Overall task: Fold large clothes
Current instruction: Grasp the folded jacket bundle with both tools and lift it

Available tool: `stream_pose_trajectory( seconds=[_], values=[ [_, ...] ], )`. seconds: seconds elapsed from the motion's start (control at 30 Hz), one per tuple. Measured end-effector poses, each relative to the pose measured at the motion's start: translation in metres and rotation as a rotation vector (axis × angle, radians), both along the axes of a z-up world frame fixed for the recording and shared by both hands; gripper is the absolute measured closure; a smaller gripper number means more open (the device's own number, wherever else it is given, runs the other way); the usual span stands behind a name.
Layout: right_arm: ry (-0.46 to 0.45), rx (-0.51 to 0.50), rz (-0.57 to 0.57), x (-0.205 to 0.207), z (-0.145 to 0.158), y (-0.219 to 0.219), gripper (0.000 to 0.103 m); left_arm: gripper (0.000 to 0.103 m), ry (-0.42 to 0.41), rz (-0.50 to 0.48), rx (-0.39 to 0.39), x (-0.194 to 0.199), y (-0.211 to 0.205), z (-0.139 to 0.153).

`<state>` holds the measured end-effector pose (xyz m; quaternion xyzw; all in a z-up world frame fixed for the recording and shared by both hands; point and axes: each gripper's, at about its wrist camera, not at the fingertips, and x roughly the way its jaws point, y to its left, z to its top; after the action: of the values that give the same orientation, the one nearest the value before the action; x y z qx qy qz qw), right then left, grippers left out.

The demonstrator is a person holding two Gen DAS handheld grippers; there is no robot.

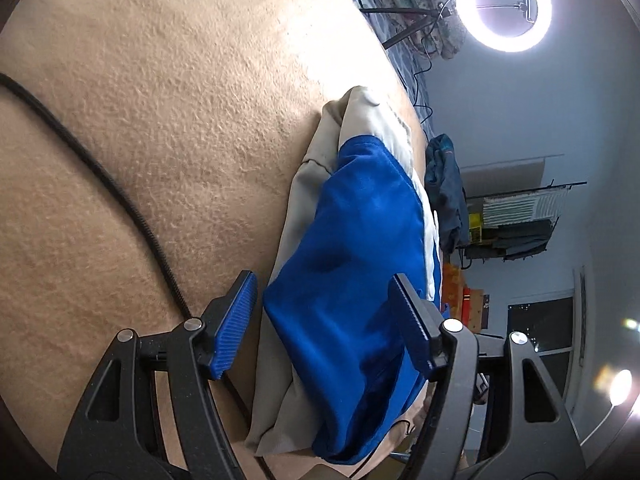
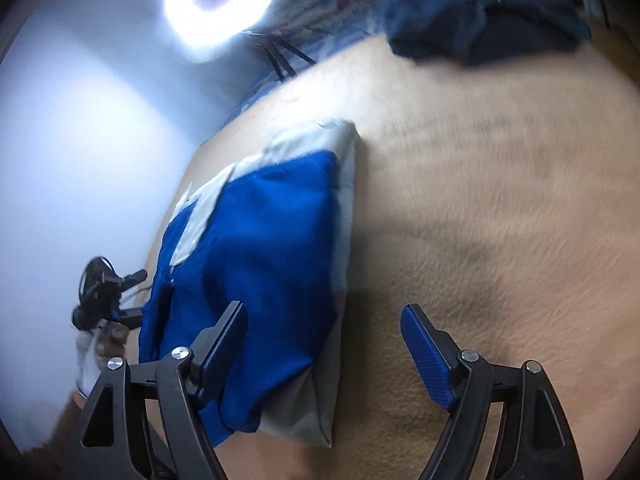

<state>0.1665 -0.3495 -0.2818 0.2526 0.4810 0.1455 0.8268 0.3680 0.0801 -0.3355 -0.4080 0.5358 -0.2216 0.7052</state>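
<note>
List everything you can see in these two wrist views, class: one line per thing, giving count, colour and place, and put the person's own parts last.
Folded garment: one, blue and grey, on the blanket in front of both grippers.
Blanket: one, tan, covering the surface.
Cable: one, black, across the blanket in the left wrist view.
Ring light: one, white, lit, on a dark tripod beyond the blanket.
Dark clothes: one pile, navy, at the blanket's far edge.
Clothes rack: one, black, by the wall.
Left gripper: one, black with blue pads, open, garment between them.
Right gripper: one, same colours, open over the garment's edge.
</note>
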Motion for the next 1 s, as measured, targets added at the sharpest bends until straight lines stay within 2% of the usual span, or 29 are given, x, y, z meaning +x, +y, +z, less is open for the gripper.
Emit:
stream_pose_trajectory(
  seconds=[0.13,0.27,0.47,0.53,0.67,0.8,1.0],
  values=[
    [0.023,0.089,-0.013,0.008,-0.019,-0.005,0.021,0.034,0.018,-0.025,-0.016,0.007,-0.009,-0.008],
    [0.008,0.165,-0.002,0.015,-0.025,-0.003,0.022,0.034,0.011,-0.038,-0.012,0.013,-0.016,-0.011],
    [0.012,0.295,0.023,0.034,-0.039,0.006,0.043,0.034,-0.003,-0.061,-0.002,0.023,-0.027,-0.007],
    [0.015,0.312,0.028,0.041,-0.043,0.012,0.043,0.034,-0.014,-0.077,0.019,0.021,-0.030,-0.004],
    [0.007,0.305,0.053,0.055,-0.042,0.025,0.044,0.035,-0.043,-0.097,0.060,0.023,-0.038,-0.001],
    [0.013,0.254,0.063,0.063,-0.039,0.037,0.060,0.049,-0.081,-0.103,0.139,0.020,-0.048,0.007],
    [-0.010,0.093,0.085,0.061,-0.017,0.052,0.071,0.064,-0.173,-0.128,0.271,0.007,-0.061,0.030]
  ],
)
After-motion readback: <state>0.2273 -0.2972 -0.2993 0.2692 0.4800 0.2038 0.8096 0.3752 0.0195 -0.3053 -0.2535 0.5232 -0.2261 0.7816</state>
